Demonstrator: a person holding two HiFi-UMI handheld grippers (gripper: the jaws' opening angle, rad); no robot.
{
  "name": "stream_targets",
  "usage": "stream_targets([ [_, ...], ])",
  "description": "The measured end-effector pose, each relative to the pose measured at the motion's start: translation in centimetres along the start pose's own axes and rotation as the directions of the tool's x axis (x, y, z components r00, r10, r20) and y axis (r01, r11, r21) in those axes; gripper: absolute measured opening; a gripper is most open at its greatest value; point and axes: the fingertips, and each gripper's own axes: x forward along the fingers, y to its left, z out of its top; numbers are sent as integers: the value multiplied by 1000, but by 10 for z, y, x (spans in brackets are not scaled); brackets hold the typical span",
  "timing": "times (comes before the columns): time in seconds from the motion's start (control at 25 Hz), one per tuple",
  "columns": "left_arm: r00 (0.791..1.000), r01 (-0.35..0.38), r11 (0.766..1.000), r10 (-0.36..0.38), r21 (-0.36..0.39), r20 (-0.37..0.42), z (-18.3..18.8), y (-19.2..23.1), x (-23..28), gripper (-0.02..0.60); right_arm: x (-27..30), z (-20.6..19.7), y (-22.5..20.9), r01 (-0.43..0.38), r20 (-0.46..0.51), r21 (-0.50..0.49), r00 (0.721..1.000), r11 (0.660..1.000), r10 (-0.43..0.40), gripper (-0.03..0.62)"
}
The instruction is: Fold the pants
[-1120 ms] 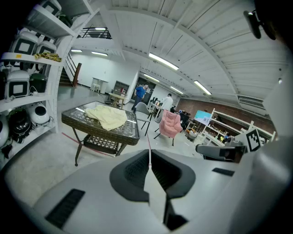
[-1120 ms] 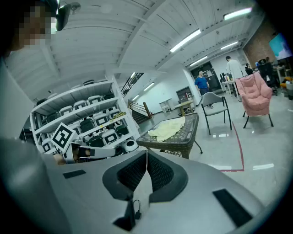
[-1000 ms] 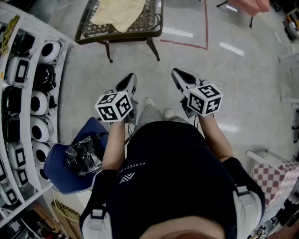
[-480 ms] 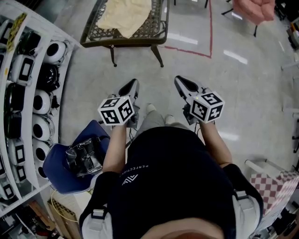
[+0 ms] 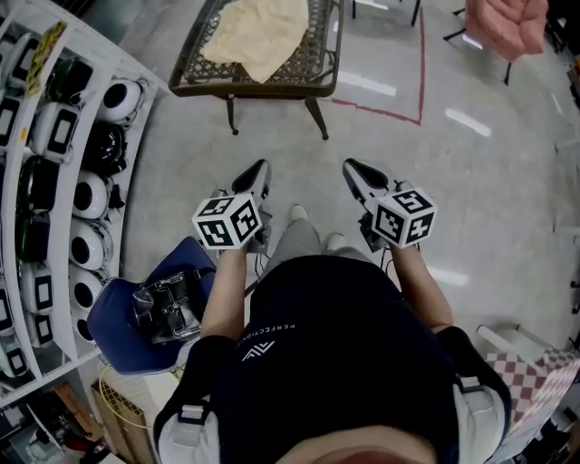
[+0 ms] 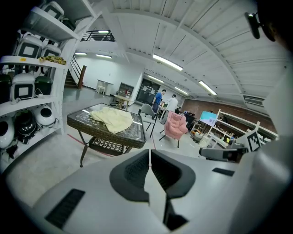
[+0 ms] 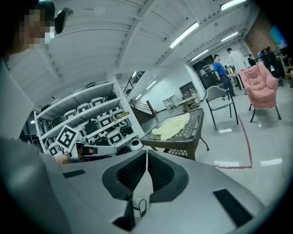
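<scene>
Left hand-held gripper (image 6: 149, 155), jaws together, sees distant people (image 6: 158, 98); head view doesn't.

Head view: taken from above the person (image 5: 335, 362), faced steeply down at the floor (image 5: 471, 208), left gripper (image 5: 257, 169) and right gripper (image 5: 352, 169) near, table (image 5: 272, 88) farther ahead. Gripper views: taken along each gripper's own jaws, faced almost level across the room. Shared by all three: table, white shelf (image 5: 100, 50), pink chair (image 5: 517, 23).
</scene>
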Motion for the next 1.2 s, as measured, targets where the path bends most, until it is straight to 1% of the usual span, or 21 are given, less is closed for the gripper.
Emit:
stream_targets([
  [0.2,999,21,1000,-20,4,-29,-2,10,12,21,19,0,-1,0,-28,-5,1000,1000,0,38],
  [0.4,998,36,999,-35,14,-51,8,30,35,21,41,11,-12,25,-36,-6,999,1000,-25,38],
  [0.56,998,24,999,-23,32,-58,26,55,48,21,68,22,-19,36,-45,-6,998,999,-36,38],
  [0.76,999,14,1000,-13,19,-53,49,95,61,21,109,37,-19,32,-46,-15,998,999,-33,38],
  [0.88,998,17,1000,-16,17,-58,61,114,70,21,135,42,-19,29,-59,-13,998,999,-30,38],
  [1.04,997,20,999,-17,39,-72,74,140,82,21,170,49,-15,20,-71,-20,997,1000,-22,38],
  [1.2,996,26,999,-22,45,-85,84,165,86,21,200,55,-12,19,-79,-18,997,1000,-21,38],
])
